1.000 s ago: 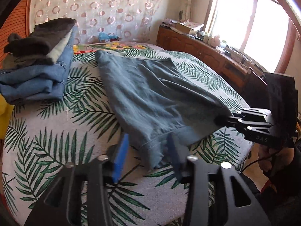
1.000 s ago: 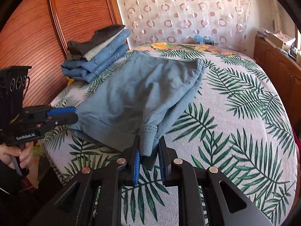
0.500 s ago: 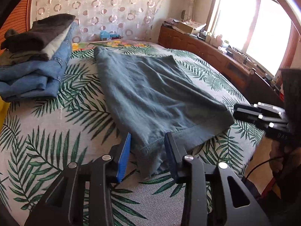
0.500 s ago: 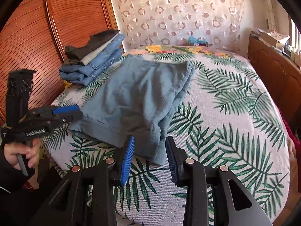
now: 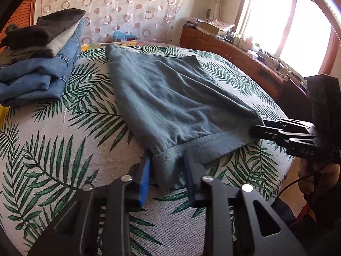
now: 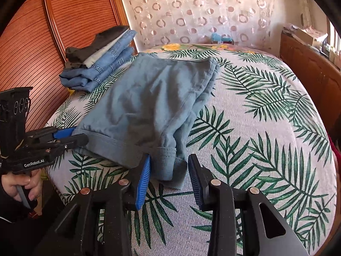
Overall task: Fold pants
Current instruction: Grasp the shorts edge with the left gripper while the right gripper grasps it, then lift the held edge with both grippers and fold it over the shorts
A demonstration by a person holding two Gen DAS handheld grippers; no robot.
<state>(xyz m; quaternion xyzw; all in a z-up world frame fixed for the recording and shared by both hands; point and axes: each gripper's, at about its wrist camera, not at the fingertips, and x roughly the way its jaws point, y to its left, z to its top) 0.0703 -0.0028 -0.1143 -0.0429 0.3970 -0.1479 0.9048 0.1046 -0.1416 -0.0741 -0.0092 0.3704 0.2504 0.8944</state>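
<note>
Grey-blue pants [image 5: 170, 106] lie folded on the leaf-print bed, waistband hem toward me. They also show in the right wrist view [image 6: 149, 102]. My left gripper [image 5: 167, 179] is open, its blue-padded jaws on either side of the near-left hem corner. My right gripper [image 6: 168, 181] is open too, its jaws around the near-right hem corner. In the left wrist view the right gripper [image 5: 255, 131] sits at the right corner of the hem. In the right wrist view the left gripper [image 6: 72, 136] sits at the left corner.
A stack of folded jeans and dark clothes [image 5: 40, 64] lies at the back left of the bed, also in the right wrist view [image 6: 100, 57]. A wooden headboard [image 6: 42, 42] stands to the left. A cluttered wooden dresser [image 5: 245, 59] stands under the window at the right.
The right gripper let go of the hem corner it was pinching and opened. The pants settled flat on the bed. Both grippers have moved in around the near hem corners.
</note>
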